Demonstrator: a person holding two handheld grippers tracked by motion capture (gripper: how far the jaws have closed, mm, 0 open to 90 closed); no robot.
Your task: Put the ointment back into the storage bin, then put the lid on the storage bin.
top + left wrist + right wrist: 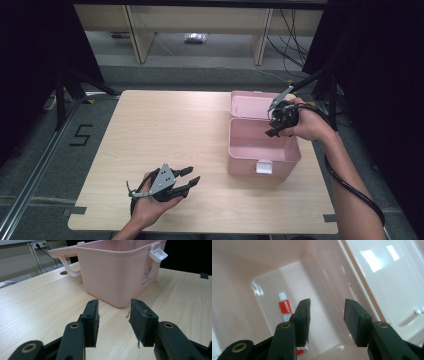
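A pink plastic box (262, 152) stands open on the right half of the wooden table (165, 130), its lid (250, 105) laid back behind it. My right gripper (274, 125) hovers over the box's far right corner, pointing down into it. In the right gripper view its jaws (327, 320) stand open and empty above a red and white tube (284, 306) lying on the box floor. My left gripper (193, 175) rests low near the table's front edge, aimed at the box (120, 272), open (113, 320) with nothing between its fingers.
The box's white front latch (158, 255) hangs open and its handle (67, 267) sticks out from the lid. A floor marking like a 5 (81, 135) lies left of the table. Black stands and cables (320, 85) crowd the far right corner.
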